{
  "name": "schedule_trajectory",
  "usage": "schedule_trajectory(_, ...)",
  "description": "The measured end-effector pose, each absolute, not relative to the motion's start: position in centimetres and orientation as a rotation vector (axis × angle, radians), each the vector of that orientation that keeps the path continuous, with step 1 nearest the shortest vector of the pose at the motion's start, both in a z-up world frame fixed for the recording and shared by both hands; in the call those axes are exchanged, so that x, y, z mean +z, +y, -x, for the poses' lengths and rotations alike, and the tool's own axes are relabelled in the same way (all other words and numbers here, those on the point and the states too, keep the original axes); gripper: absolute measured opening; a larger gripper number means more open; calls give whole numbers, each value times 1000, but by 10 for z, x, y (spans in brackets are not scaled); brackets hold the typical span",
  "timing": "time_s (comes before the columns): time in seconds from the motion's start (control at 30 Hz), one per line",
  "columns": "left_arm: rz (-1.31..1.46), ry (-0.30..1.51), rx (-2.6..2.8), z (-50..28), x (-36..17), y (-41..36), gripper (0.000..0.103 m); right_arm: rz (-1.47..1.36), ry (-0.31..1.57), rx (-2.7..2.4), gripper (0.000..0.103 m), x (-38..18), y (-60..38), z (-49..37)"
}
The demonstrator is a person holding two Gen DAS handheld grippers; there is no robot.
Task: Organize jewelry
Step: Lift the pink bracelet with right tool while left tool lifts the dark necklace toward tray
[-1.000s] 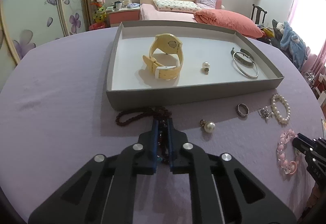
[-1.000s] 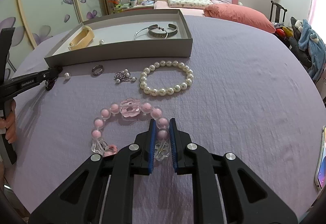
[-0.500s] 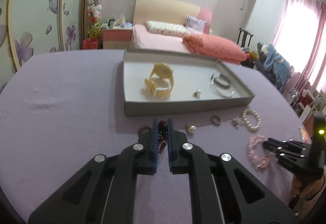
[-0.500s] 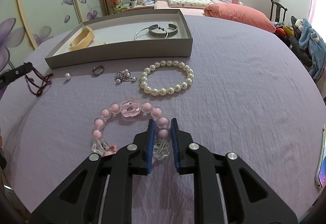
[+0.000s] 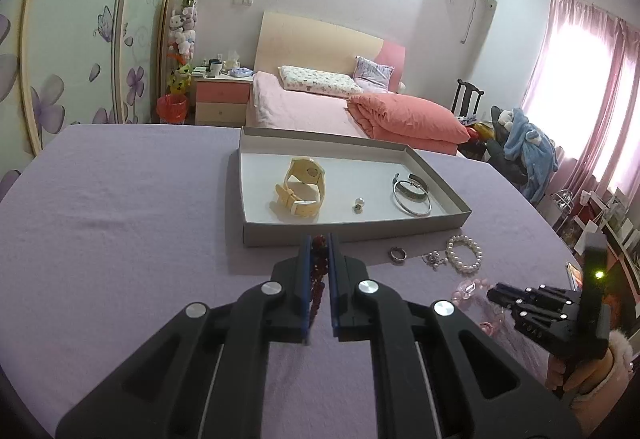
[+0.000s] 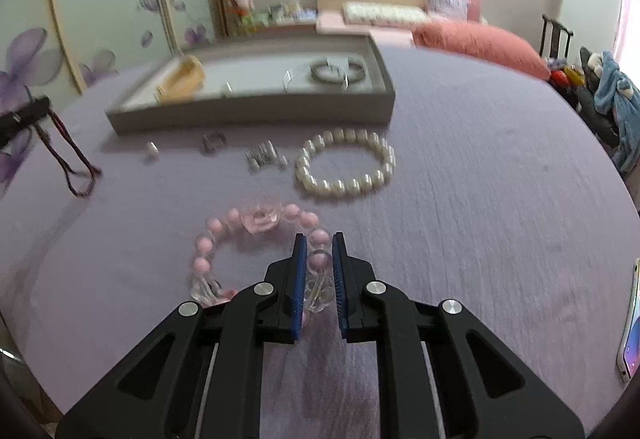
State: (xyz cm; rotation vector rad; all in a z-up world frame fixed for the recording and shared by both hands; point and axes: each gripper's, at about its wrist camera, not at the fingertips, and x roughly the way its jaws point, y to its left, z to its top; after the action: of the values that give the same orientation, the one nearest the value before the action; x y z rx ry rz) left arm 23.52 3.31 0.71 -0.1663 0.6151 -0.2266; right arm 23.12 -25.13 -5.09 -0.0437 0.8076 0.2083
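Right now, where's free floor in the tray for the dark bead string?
Free: tray floor left of the yellow watch to the left wall, and the strip between the pearl earring and the watch. Crowded: right end, where the silver bangles lie.

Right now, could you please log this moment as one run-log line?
left gripper: shut on dark bead string, lifted | right gripper: closing on pink bracelet | tray: watch, bangles
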Motion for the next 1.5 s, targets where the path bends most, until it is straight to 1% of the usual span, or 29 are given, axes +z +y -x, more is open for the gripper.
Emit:
schedule_trajectory(0.27, 177, 573, -235, -220, 18, 37, 9, -5, 596, 288, 14, -10, -249, -207)
schedule_trajectory(0.47, 184, 542, -234, -206, 26, 39, 9, -31, 530, 308, 14, 3, -248, -200)
schedule_trajectory(0.9, 200, 507, -247, -184, 37, 38, 9, -60, 488, 315, 14, 9, -251, -195)
schedule_trajectory(1.5, 212, 515, -264, -181, 32, 31, 9, -69, 475, 309, 14, 8, -253, -194)
